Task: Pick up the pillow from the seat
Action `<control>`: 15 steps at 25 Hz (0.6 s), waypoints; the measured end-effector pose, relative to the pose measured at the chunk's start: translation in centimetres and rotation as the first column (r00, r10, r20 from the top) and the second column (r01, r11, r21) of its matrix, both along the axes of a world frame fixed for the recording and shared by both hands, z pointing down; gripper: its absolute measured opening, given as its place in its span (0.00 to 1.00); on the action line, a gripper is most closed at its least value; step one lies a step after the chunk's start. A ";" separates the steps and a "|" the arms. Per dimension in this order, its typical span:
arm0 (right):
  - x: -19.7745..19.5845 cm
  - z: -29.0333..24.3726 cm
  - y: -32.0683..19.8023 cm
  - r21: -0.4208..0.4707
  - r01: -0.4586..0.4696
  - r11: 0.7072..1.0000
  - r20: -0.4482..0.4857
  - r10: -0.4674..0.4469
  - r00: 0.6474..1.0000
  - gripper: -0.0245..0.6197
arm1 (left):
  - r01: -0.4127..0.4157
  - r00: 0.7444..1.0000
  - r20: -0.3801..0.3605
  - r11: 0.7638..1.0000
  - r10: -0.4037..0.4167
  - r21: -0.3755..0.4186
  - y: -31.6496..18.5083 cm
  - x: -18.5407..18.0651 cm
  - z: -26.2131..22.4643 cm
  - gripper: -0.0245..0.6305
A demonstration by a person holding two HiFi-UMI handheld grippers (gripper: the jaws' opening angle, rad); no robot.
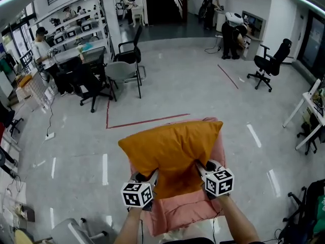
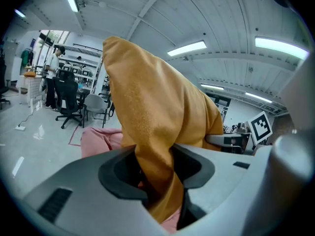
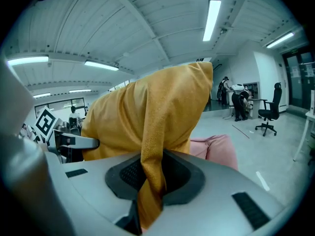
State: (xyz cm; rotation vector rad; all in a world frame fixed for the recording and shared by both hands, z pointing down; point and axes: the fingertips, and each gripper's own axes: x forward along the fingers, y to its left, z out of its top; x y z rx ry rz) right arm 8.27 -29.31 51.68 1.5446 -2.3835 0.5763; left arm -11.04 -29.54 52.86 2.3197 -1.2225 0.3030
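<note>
step: lifting pillow off seat | pillow (image 1: 170,147): orange, over the pink seat (image 1: 185,212), near edge bunched in both grippers | left gripper (image 1: 150,177), right gripper (image 1: 200,168): each clamped on pillow fabric | advice: raise both hands evenly with a firm pinch so the thin fold does not slip

Head view: high, looking steeply down on the pillow (image 1: 170,146).
Gripper views: very close, low, looking along it.
Shared: pillow and pink seat (image 1: 177,208).
</note>
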 end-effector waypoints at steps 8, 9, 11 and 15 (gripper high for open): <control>-1.5 -3.6 2.9 0.059 -0.034 0.998 0.001 0.034 0.999 0.16 | -0.037 0.999 -0.005 0.996 0.038 0.076 2.2 -1.5 -4.0 0.31; -1.9 -4.1 3.3 0.069 -0.038 0.997 0.004 0.037 0.999 0.16 | -0.042 0.999 -0.003 0.995 0.043 0.087 2.5 -1.8 -4.5 0.31; -2.3 -5.2 4.2 0.092 -0.050 0.995 0.009 0.049 0.999 0.16 | -0.052 0.999 -0.004 0.992 0.053 0.115 3.2 -2.2 -5.7 0.31; -3.0 -7.0 5.9 0.132 -0.072 0.989 0.015 0.071 0.997 0.16 | -0.064 0.998 -0.001 0.985 0.065 0.161 4.5 -2.9 -7.7 0.32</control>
